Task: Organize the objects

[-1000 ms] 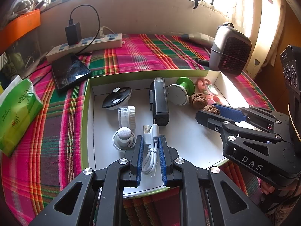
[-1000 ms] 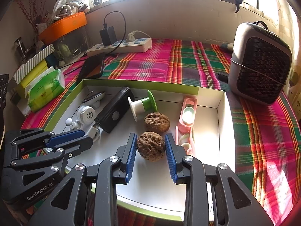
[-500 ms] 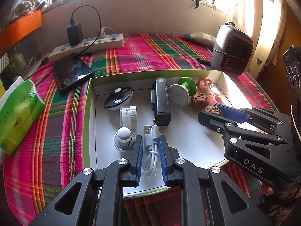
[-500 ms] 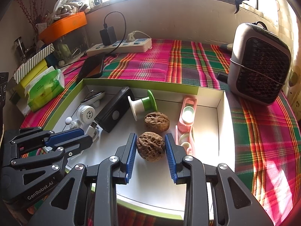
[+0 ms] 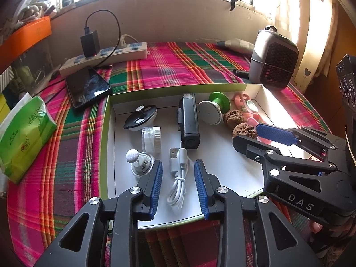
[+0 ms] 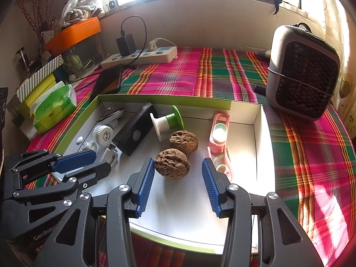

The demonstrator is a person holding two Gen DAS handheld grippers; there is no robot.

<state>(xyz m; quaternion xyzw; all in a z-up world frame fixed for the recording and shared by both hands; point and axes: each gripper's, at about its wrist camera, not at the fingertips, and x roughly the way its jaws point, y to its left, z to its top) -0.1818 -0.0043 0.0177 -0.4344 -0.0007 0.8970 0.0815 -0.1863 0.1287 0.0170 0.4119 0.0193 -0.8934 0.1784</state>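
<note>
Left wrist view shows the left claw (image 5: pixel 178 184) opening around the white cable (image 5: pixel 178 178), which lies lengthwise between its pads low in the box (image 5: pixel 106 138), while the right claw (image 6: pixel 178 187) opens around a walnut (image 6: pixel 172 163).

Both the left gripper (image 5: pixel 178 184) and right gripper (image 6: pixel 178 187) are matte black angular plastic linkages with silver round-head screws, triangular cutouts and ribbed blue finger pads (image 5: pixel 155 184), one body lettered "DAS", the other "GenRobot".
</note>
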